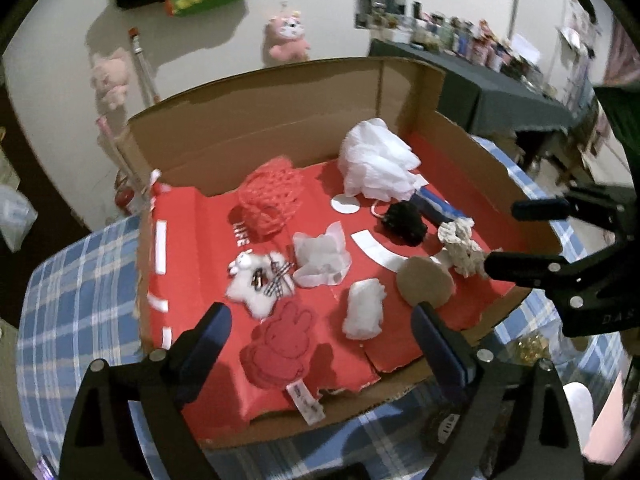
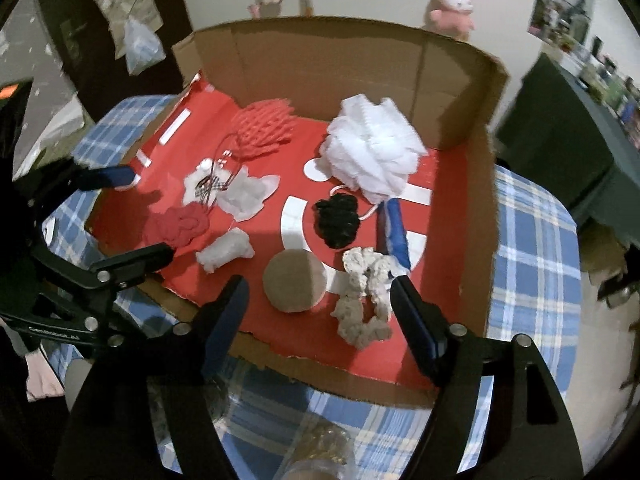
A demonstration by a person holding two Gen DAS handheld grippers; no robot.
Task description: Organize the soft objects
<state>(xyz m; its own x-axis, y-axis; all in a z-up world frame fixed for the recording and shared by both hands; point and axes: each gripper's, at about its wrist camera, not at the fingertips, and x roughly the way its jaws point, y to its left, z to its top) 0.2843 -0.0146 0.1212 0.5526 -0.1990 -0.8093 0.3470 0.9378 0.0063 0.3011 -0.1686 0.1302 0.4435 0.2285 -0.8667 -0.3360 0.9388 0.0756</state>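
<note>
An open cardboard box (image 1: 256,128) (image 2: 490,184) with a red floor holds the soft things. At the back lie a white bath pouf (image 1: 376,160) (image 2: 372,148) and a red mesh net (image 1: 272,196) (image 2: 264,128). A black scrunchie (image 1: 404,222) (image 2: 336,220) and a cream scrunchie (image 1: 460,246) (image 2: 366,296) lie at the right. My left gripper (image 1: 320,316) (image 2: 144,212) hovers open above a red bunny cloth (image 1: 280,344) (image 2: 176,224) and a white cotton wad (image 1: 362,312) (image 2: 226,254). My right gripper (image 2: 320,286) (image 1: 506,234) hangs open over a brown disc (image 2: 294,286) (image 1: 424,280), holding nothing.
A white plush star (image 1: 256,284) and a white folded cloth (image 1: 320,256) lie mid-box, a blue stick (image 2: 394,232) under the pouf. The box sits on a blue plaid cloth (image 2: 532,240). Pink plush toys (image 1: 286,38) hang on the wall; a dark cluttered table (image 1: 500,92) stands right.
</note>
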